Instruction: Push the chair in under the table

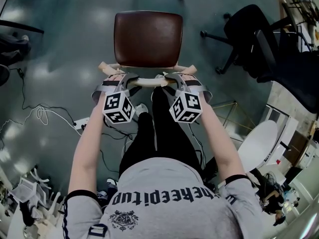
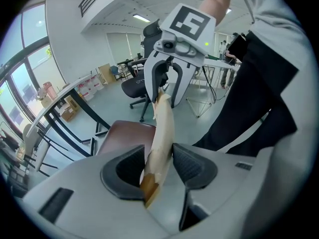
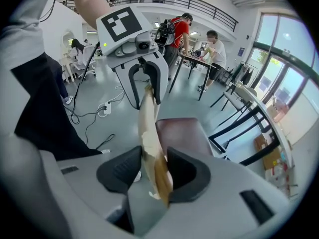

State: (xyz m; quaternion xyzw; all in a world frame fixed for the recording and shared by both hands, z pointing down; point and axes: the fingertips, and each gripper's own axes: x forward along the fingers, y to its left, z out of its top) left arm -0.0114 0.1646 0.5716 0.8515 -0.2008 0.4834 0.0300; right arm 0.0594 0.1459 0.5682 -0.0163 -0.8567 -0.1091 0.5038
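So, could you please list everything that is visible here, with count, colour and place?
chair: one, brown seat, on the floor ahead
backrest: one, pale wood, between both tongs
office chair: one, black, head view's upper right
cables: several, white and black, floor at left
power strip: one, white, among the cables
standing person: one, red top, by a far table
left tongs: one, grey, shut on the backrest
right tongs: one, grey, shut on the backrest
forearms: two, bare, behind the tongs
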